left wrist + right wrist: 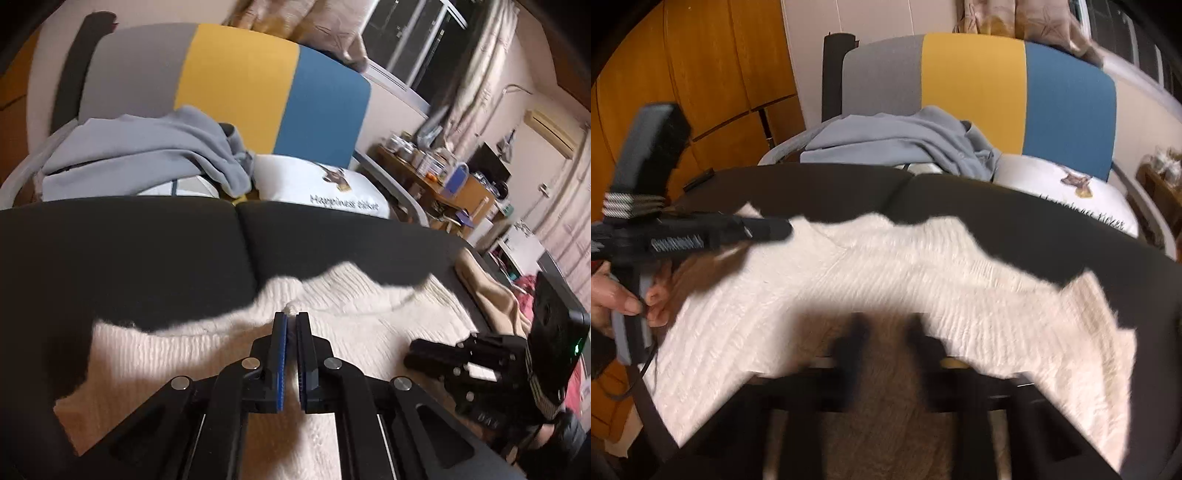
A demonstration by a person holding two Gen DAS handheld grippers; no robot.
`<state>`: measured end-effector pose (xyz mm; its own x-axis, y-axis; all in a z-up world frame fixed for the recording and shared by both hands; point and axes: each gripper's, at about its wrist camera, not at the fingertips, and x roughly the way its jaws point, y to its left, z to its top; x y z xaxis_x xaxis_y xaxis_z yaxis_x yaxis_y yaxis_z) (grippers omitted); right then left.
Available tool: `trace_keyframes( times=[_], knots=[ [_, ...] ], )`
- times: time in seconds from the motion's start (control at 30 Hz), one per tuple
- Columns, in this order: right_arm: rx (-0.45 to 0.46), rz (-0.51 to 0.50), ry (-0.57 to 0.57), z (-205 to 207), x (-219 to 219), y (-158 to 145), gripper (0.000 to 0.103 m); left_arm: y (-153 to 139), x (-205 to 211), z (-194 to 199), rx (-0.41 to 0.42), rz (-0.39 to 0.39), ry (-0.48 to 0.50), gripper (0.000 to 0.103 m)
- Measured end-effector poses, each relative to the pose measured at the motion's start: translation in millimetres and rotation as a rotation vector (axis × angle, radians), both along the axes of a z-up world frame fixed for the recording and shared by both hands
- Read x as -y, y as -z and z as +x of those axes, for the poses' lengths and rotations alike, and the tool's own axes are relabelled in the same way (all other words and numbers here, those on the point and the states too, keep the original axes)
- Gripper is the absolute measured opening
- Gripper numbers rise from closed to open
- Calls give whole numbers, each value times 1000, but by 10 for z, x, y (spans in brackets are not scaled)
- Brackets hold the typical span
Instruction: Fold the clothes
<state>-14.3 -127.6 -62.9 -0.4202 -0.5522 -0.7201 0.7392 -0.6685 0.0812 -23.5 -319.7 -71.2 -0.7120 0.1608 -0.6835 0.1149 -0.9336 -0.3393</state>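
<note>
A white knit sweater (369, 317) lies spread on a black padded surface (110, 258), its far edge wavy. In the left wrist view my left gripper (291, 319) is shut on a fold of the sweater, with a tuft of knit showing between the fingertips. My right gripper (412, 356) lies low over the sweater's right side. The right wrist view is blurred by motion: the right gripper (886, 332) has its fingers apart over a shadowed part of the sweater (923, 266), with nothing clearly pinched. The left gripper (783, 229) reaches in from the left, held by a hand (613, 295).
Behind the black surface, a grey garment (147, 155) and a white printed pillow (325, 184) rest against a grey, yellow and blue backrest (236, 81). A beige cloth (491, 295) hangs off the right edge. A cluttered table (443, 173) stands far right; wooden doors (701, 74) are on the left.
</note>
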Motion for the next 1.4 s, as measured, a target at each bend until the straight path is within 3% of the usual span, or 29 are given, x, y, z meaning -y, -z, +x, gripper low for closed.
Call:
trace_keyframes(
  times=[0.1, 0.2, 0.37, 0.53, 0.63, 0.77, 0.97, 1.13, 1.3, 1.37, 1.4],
  knots=[
    [-20, 23, 17, -75, 72, 32, 12, 138, -13, -139, 33, -32, -10, 3],
    [-19, 14, 61, -148, 86, 111, 12, 458, 43, -221, 101, 13, -29, 3],
    [20, -60, 109, -203, -5, 218, 12, 441, -45, -230, 100, -50, -34, 4],
    [40, -93, 126, -225, -44, 247, 12, 319, 134, -98, 80, 68, -64, 15],
    [47, -107, 124, -237, -68, 254, 12, 113, 327, 343, 11, 72, -149, 17],
    [74, -143, 123, -277, -116, 268, 12, -62, 659, 1275, -59, 121, -262, 25],
    [68, -147, 125, -257, -113, 271, 12, 208, 809, 2369, 22, 172, -309, 26],
    [72, -151, 125, -259, -122, 275, 13, 448, 617, 2554, 40, 298, -258, 26],
    [69, -146, 123, -254, -122, 273, 14, 536, 496, 2349, 62, 339, -210, 27],
    [69, -148, 122, -254, -127, 273, 15, 570, 448, 2266, 71, 354, -191, 19],
    [70, -149, 121, -256, -131, 273, 15, 551, 409, 2292, 73, 341, -185, 8]
  ],
)
